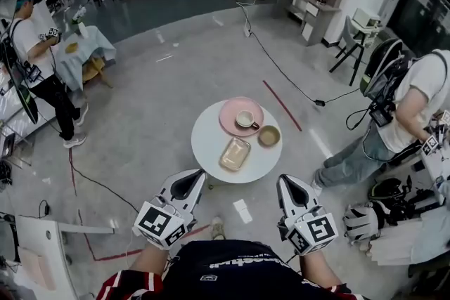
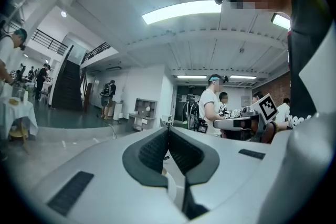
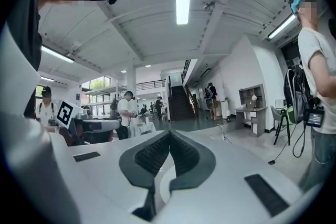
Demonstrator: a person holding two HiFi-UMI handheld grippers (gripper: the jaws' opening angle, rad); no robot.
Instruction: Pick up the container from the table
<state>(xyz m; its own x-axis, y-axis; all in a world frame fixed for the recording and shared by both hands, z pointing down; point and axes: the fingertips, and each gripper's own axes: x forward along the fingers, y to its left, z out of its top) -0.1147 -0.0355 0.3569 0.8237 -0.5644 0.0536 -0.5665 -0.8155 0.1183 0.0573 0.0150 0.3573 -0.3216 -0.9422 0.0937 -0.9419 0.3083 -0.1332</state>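
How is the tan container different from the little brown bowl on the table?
The container is rectangular, while the bowl is round. The container is pale tan and looks bigger. The bowl is darker brown and smaller. The container lies nearer the person, and the bowl sits close to the pink plate. Both rest on the round white table.

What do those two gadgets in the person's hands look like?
The left hand-held gripper and right hand-held gripper are white tapered shells with dark ribbed pads inside. Each carries a cube with black-and-white square markers at the back. The person wears a dark top with red striped sleeves.
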